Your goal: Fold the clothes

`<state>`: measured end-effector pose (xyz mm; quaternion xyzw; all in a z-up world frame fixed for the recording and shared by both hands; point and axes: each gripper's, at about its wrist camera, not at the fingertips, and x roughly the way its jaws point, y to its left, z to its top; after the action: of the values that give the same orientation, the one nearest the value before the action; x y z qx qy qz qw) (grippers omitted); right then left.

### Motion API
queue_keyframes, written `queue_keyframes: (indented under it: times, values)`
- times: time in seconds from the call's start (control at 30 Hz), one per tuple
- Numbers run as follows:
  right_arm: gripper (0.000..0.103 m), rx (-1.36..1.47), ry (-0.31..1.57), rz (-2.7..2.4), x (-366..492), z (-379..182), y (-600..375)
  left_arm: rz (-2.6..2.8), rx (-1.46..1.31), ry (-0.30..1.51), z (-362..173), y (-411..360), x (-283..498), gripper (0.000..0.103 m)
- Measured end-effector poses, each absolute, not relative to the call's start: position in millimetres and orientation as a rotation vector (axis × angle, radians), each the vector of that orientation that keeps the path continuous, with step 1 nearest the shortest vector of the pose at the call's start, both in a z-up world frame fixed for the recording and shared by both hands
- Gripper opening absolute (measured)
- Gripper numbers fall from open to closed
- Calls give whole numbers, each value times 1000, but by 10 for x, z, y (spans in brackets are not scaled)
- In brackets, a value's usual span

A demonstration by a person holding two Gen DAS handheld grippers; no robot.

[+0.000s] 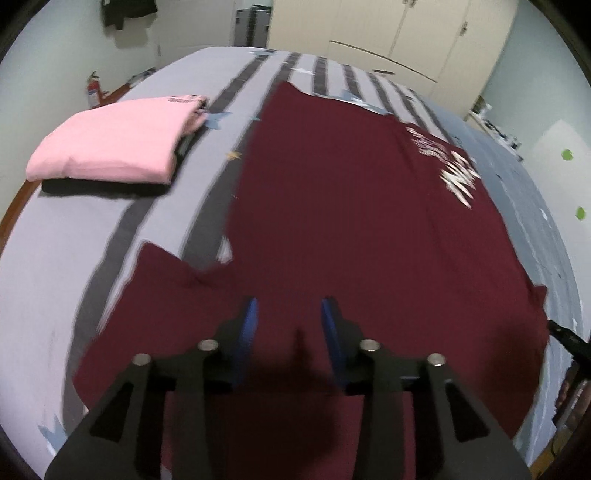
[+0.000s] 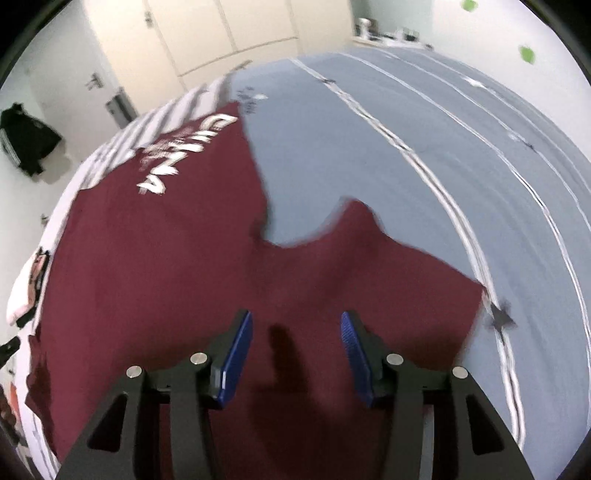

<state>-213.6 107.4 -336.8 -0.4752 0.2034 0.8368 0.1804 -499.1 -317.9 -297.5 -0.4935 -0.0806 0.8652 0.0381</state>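
Note:
A maroon T-shirt (image 1: 332, 206) with white lettering lies spread flat on the bed; it also shows in the right wrist view (image 2: 166, 266). My left gripper (image 1: 290, 306) is open and empty, hovering just above the shirt near its left sleeve (image 1: 159, 273). My right gripper (image 2: 296, 319) is open and empty, hovering above the shirt near its right sleeve (image 2: 388, 266). Both views are motion-blurred.
A folded pink garment (image 1: 110, 144) lies on a folded black one (image 1: 103, 188) at the bed's far left. The striped grey bedsheet (image 1: 74, 266) extends right as plain blue-grey (image 2: 388, 147). Cupboards (image 1: 399, 33) and a fire extinguisher (image 1: 94, 90) stand beyond.

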Motion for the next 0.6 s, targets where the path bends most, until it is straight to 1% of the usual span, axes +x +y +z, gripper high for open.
queue_keyframes:
  times: [0.03,0.07,0.1,0.13,0.23,0.5,0.6]
  values:
    - [48,-1342,581,2341,-2063,-3398,1139,2653,-1507,-236,-2973,-3099,-4939,54]
    - [51,-1342,586,2317,-1990,-3428,1204,2657,-1501,-219,-2974,-3044,-4875,56]
    - [60,-1336,589,2299,-1931,-3447,1274,2659,-1496,-202,-2975,-2993,-4816,58]
    - [62,-1320,590,2294,-1873,-3454,1350,2660,-1492,-187,-2976,-2947,-4764,59]
    - [63,-1292,590,2269,-1761,-3502,1584,2655,-1515,-179,-2972,-2830,-4609,59]
    - [64,-1202,820,2225,-1638,-3731,2216,2683,-1521,-207,-2871,-2755,-4391,59]
    - [65,-1228,815,2241,-1763,-3849,2291,2686,-1528,-202,-2856,-2759,-4308,59]
